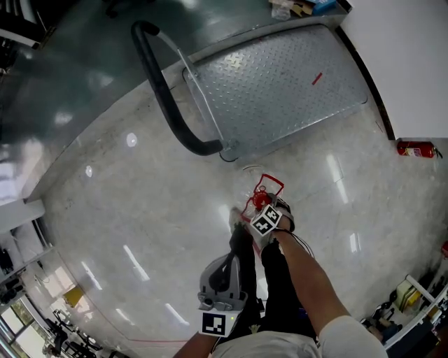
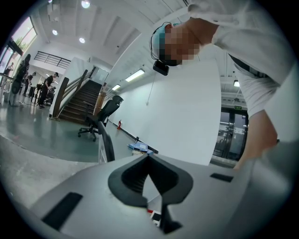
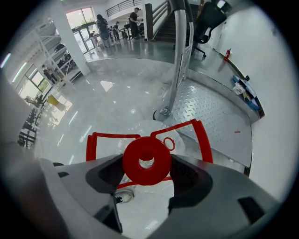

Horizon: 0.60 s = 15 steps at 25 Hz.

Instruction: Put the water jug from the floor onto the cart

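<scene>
The clear water jug [image 1: 253, 207] stands on the pale floor just short of the cart, with a red cap [image 3: 146, 160] and a red carrying frame [image 3: 194, 128]. My right gripper [image 1: 262, 206] points steeply down over it. Its jaws stand wide, open, with the cap between the pads [image 3: 187, 175]. The cart's steel deck [image 1: 280, 84] lies beyond, bare, with its black push handle [image 1: 164, 91] on the near left side. My left gripper [image 1: 225, 269] hangs lower in the head view, near the person's legs, shut and holding nothing [image 2: 148, 161].
A red fire extinguisher [image 1: 414, 148] lies by the white wall on the right. Boxes and papers [image 1: 301, 7] sit past the cart's far end. An office chair [image 2: 100, 116] and stairs [image 2: 79, 100] stand further off. Shelving lines the left side.
</scene>
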Each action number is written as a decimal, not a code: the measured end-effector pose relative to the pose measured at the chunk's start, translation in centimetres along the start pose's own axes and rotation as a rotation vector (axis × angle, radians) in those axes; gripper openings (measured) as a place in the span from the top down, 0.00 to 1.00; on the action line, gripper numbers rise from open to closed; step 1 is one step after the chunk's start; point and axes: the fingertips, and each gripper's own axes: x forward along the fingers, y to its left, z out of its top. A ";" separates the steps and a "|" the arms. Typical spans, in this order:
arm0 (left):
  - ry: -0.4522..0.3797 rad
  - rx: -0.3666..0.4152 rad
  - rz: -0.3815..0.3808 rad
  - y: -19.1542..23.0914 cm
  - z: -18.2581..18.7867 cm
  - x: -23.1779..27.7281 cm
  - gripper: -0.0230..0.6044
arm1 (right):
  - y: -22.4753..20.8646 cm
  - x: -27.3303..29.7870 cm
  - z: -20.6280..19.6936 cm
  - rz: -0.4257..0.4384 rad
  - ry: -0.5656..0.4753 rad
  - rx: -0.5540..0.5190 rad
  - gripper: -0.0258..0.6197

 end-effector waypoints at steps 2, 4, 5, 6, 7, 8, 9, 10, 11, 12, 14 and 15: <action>-0.004 -0.002 0.002 0.1 0.0 0.0 0.96 | 0.2 -0.2 -0.4 0.009 0.005 0.018 0.50; -0.009 0.000 0.001 0.0 0.0 0.0 0.96 | 0.4 -0.6 -1.0 0.017 0.010 0.037 0.50; -0.012 0.000 -0.001 0.0 0.0 0.1 0.96 | 0.5 -0.8 -1.2 0.021 0.013 0.043 0.50; -0.014 0.000 -0.004 0.0 0.1 0.2 0.96 | 0.6 -1.2 -1.5 0.024 0.017 0.048 0.50; -0.017 -0.001 -0.008 0.0 0.1 0.3 0.96 | 0.8 -1.5 -1.7 0.026 0.022 0.051 0.50; -0.022 -0.004 -0.013 -0.1 0.3 0.4 0.96 | 0.9 -1.9 -1.8 0.026 0.026 0.052 0.50; -0.028 -0.006 -0.017 -0.1 0.6 0.5 0.96 | 1.0 -2.4 -2.0 0.027 0.029 0.051 0.50; -0.033 -0.008 -0.022 -0.3 0.9 0.5 0.96 | 1.1 -3.1 -2.1 0.027 0.031 0.048 0.50; -0.040 -0.008 -0.028 -0.4 1.3 0.5 0.96 | 1.1 -3.8 -2.2 0.026 0.034 0.044 0.50; -0.048 -0.006 -0.036 -0.6 1.8 0.6 0.96 | 1.1 -4.6 -2.2 0.026 0.036 0.040 0.50; -0.067 0.000 -0.055 -1.0 3.1 0.8 0.96 | 0.5 -6.4 -2.1 0.024 0.040 0.032 0.50; -0.073 0.003 -0.064 -1.1 3.7 0.9 0.96 | 0.1 -7.4 -2.0 0.023 0.041 0.028 0.50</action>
